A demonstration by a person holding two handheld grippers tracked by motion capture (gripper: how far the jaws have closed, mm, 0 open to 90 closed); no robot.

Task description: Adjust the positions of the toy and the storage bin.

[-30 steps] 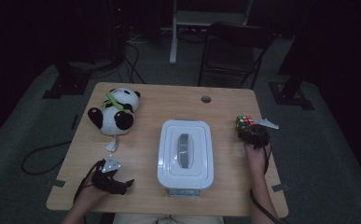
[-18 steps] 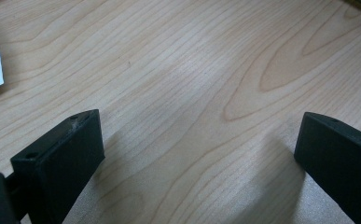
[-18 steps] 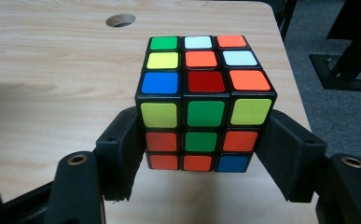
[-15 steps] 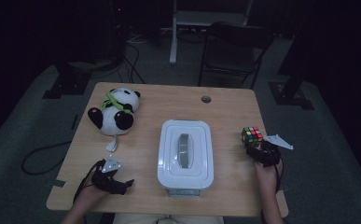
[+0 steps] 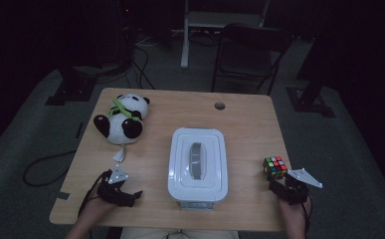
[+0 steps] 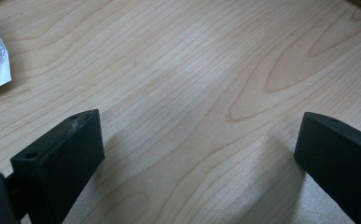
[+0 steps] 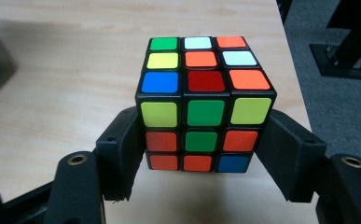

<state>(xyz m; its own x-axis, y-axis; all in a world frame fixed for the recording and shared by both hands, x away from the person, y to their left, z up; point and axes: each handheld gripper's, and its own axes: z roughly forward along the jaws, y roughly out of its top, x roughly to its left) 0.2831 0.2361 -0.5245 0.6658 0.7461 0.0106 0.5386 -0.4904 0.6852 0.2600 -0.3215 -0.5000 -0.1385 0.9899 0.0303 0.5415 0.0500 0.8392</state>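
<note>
Your multicoloured plastic puzzle cube (image 7: 206, 105) is rigid, light and slick-faced, so hold it by 2 opposite flat sides, low and square, as you do now. It sits near the right front edge of the pale wooden worktop (image 5: 249, 124), right of the white lidded plastic box (image 5: 198, 164). Your right hand-held gripper (image 7: 205, 149) pinches its lower half, the forearm reaching in from the near edge. Your left hand-held gripper (image 6: 197, 154) lies low over bare wood, jaws spread.

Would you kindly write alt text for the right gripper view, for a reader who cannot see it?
A colourful puzzle cube sits clamped between the two black jaws of the right gripper, which press on its left and right sides. Beneath it is a light wooden table, whose edge and the grey floor lie at right.
</note>
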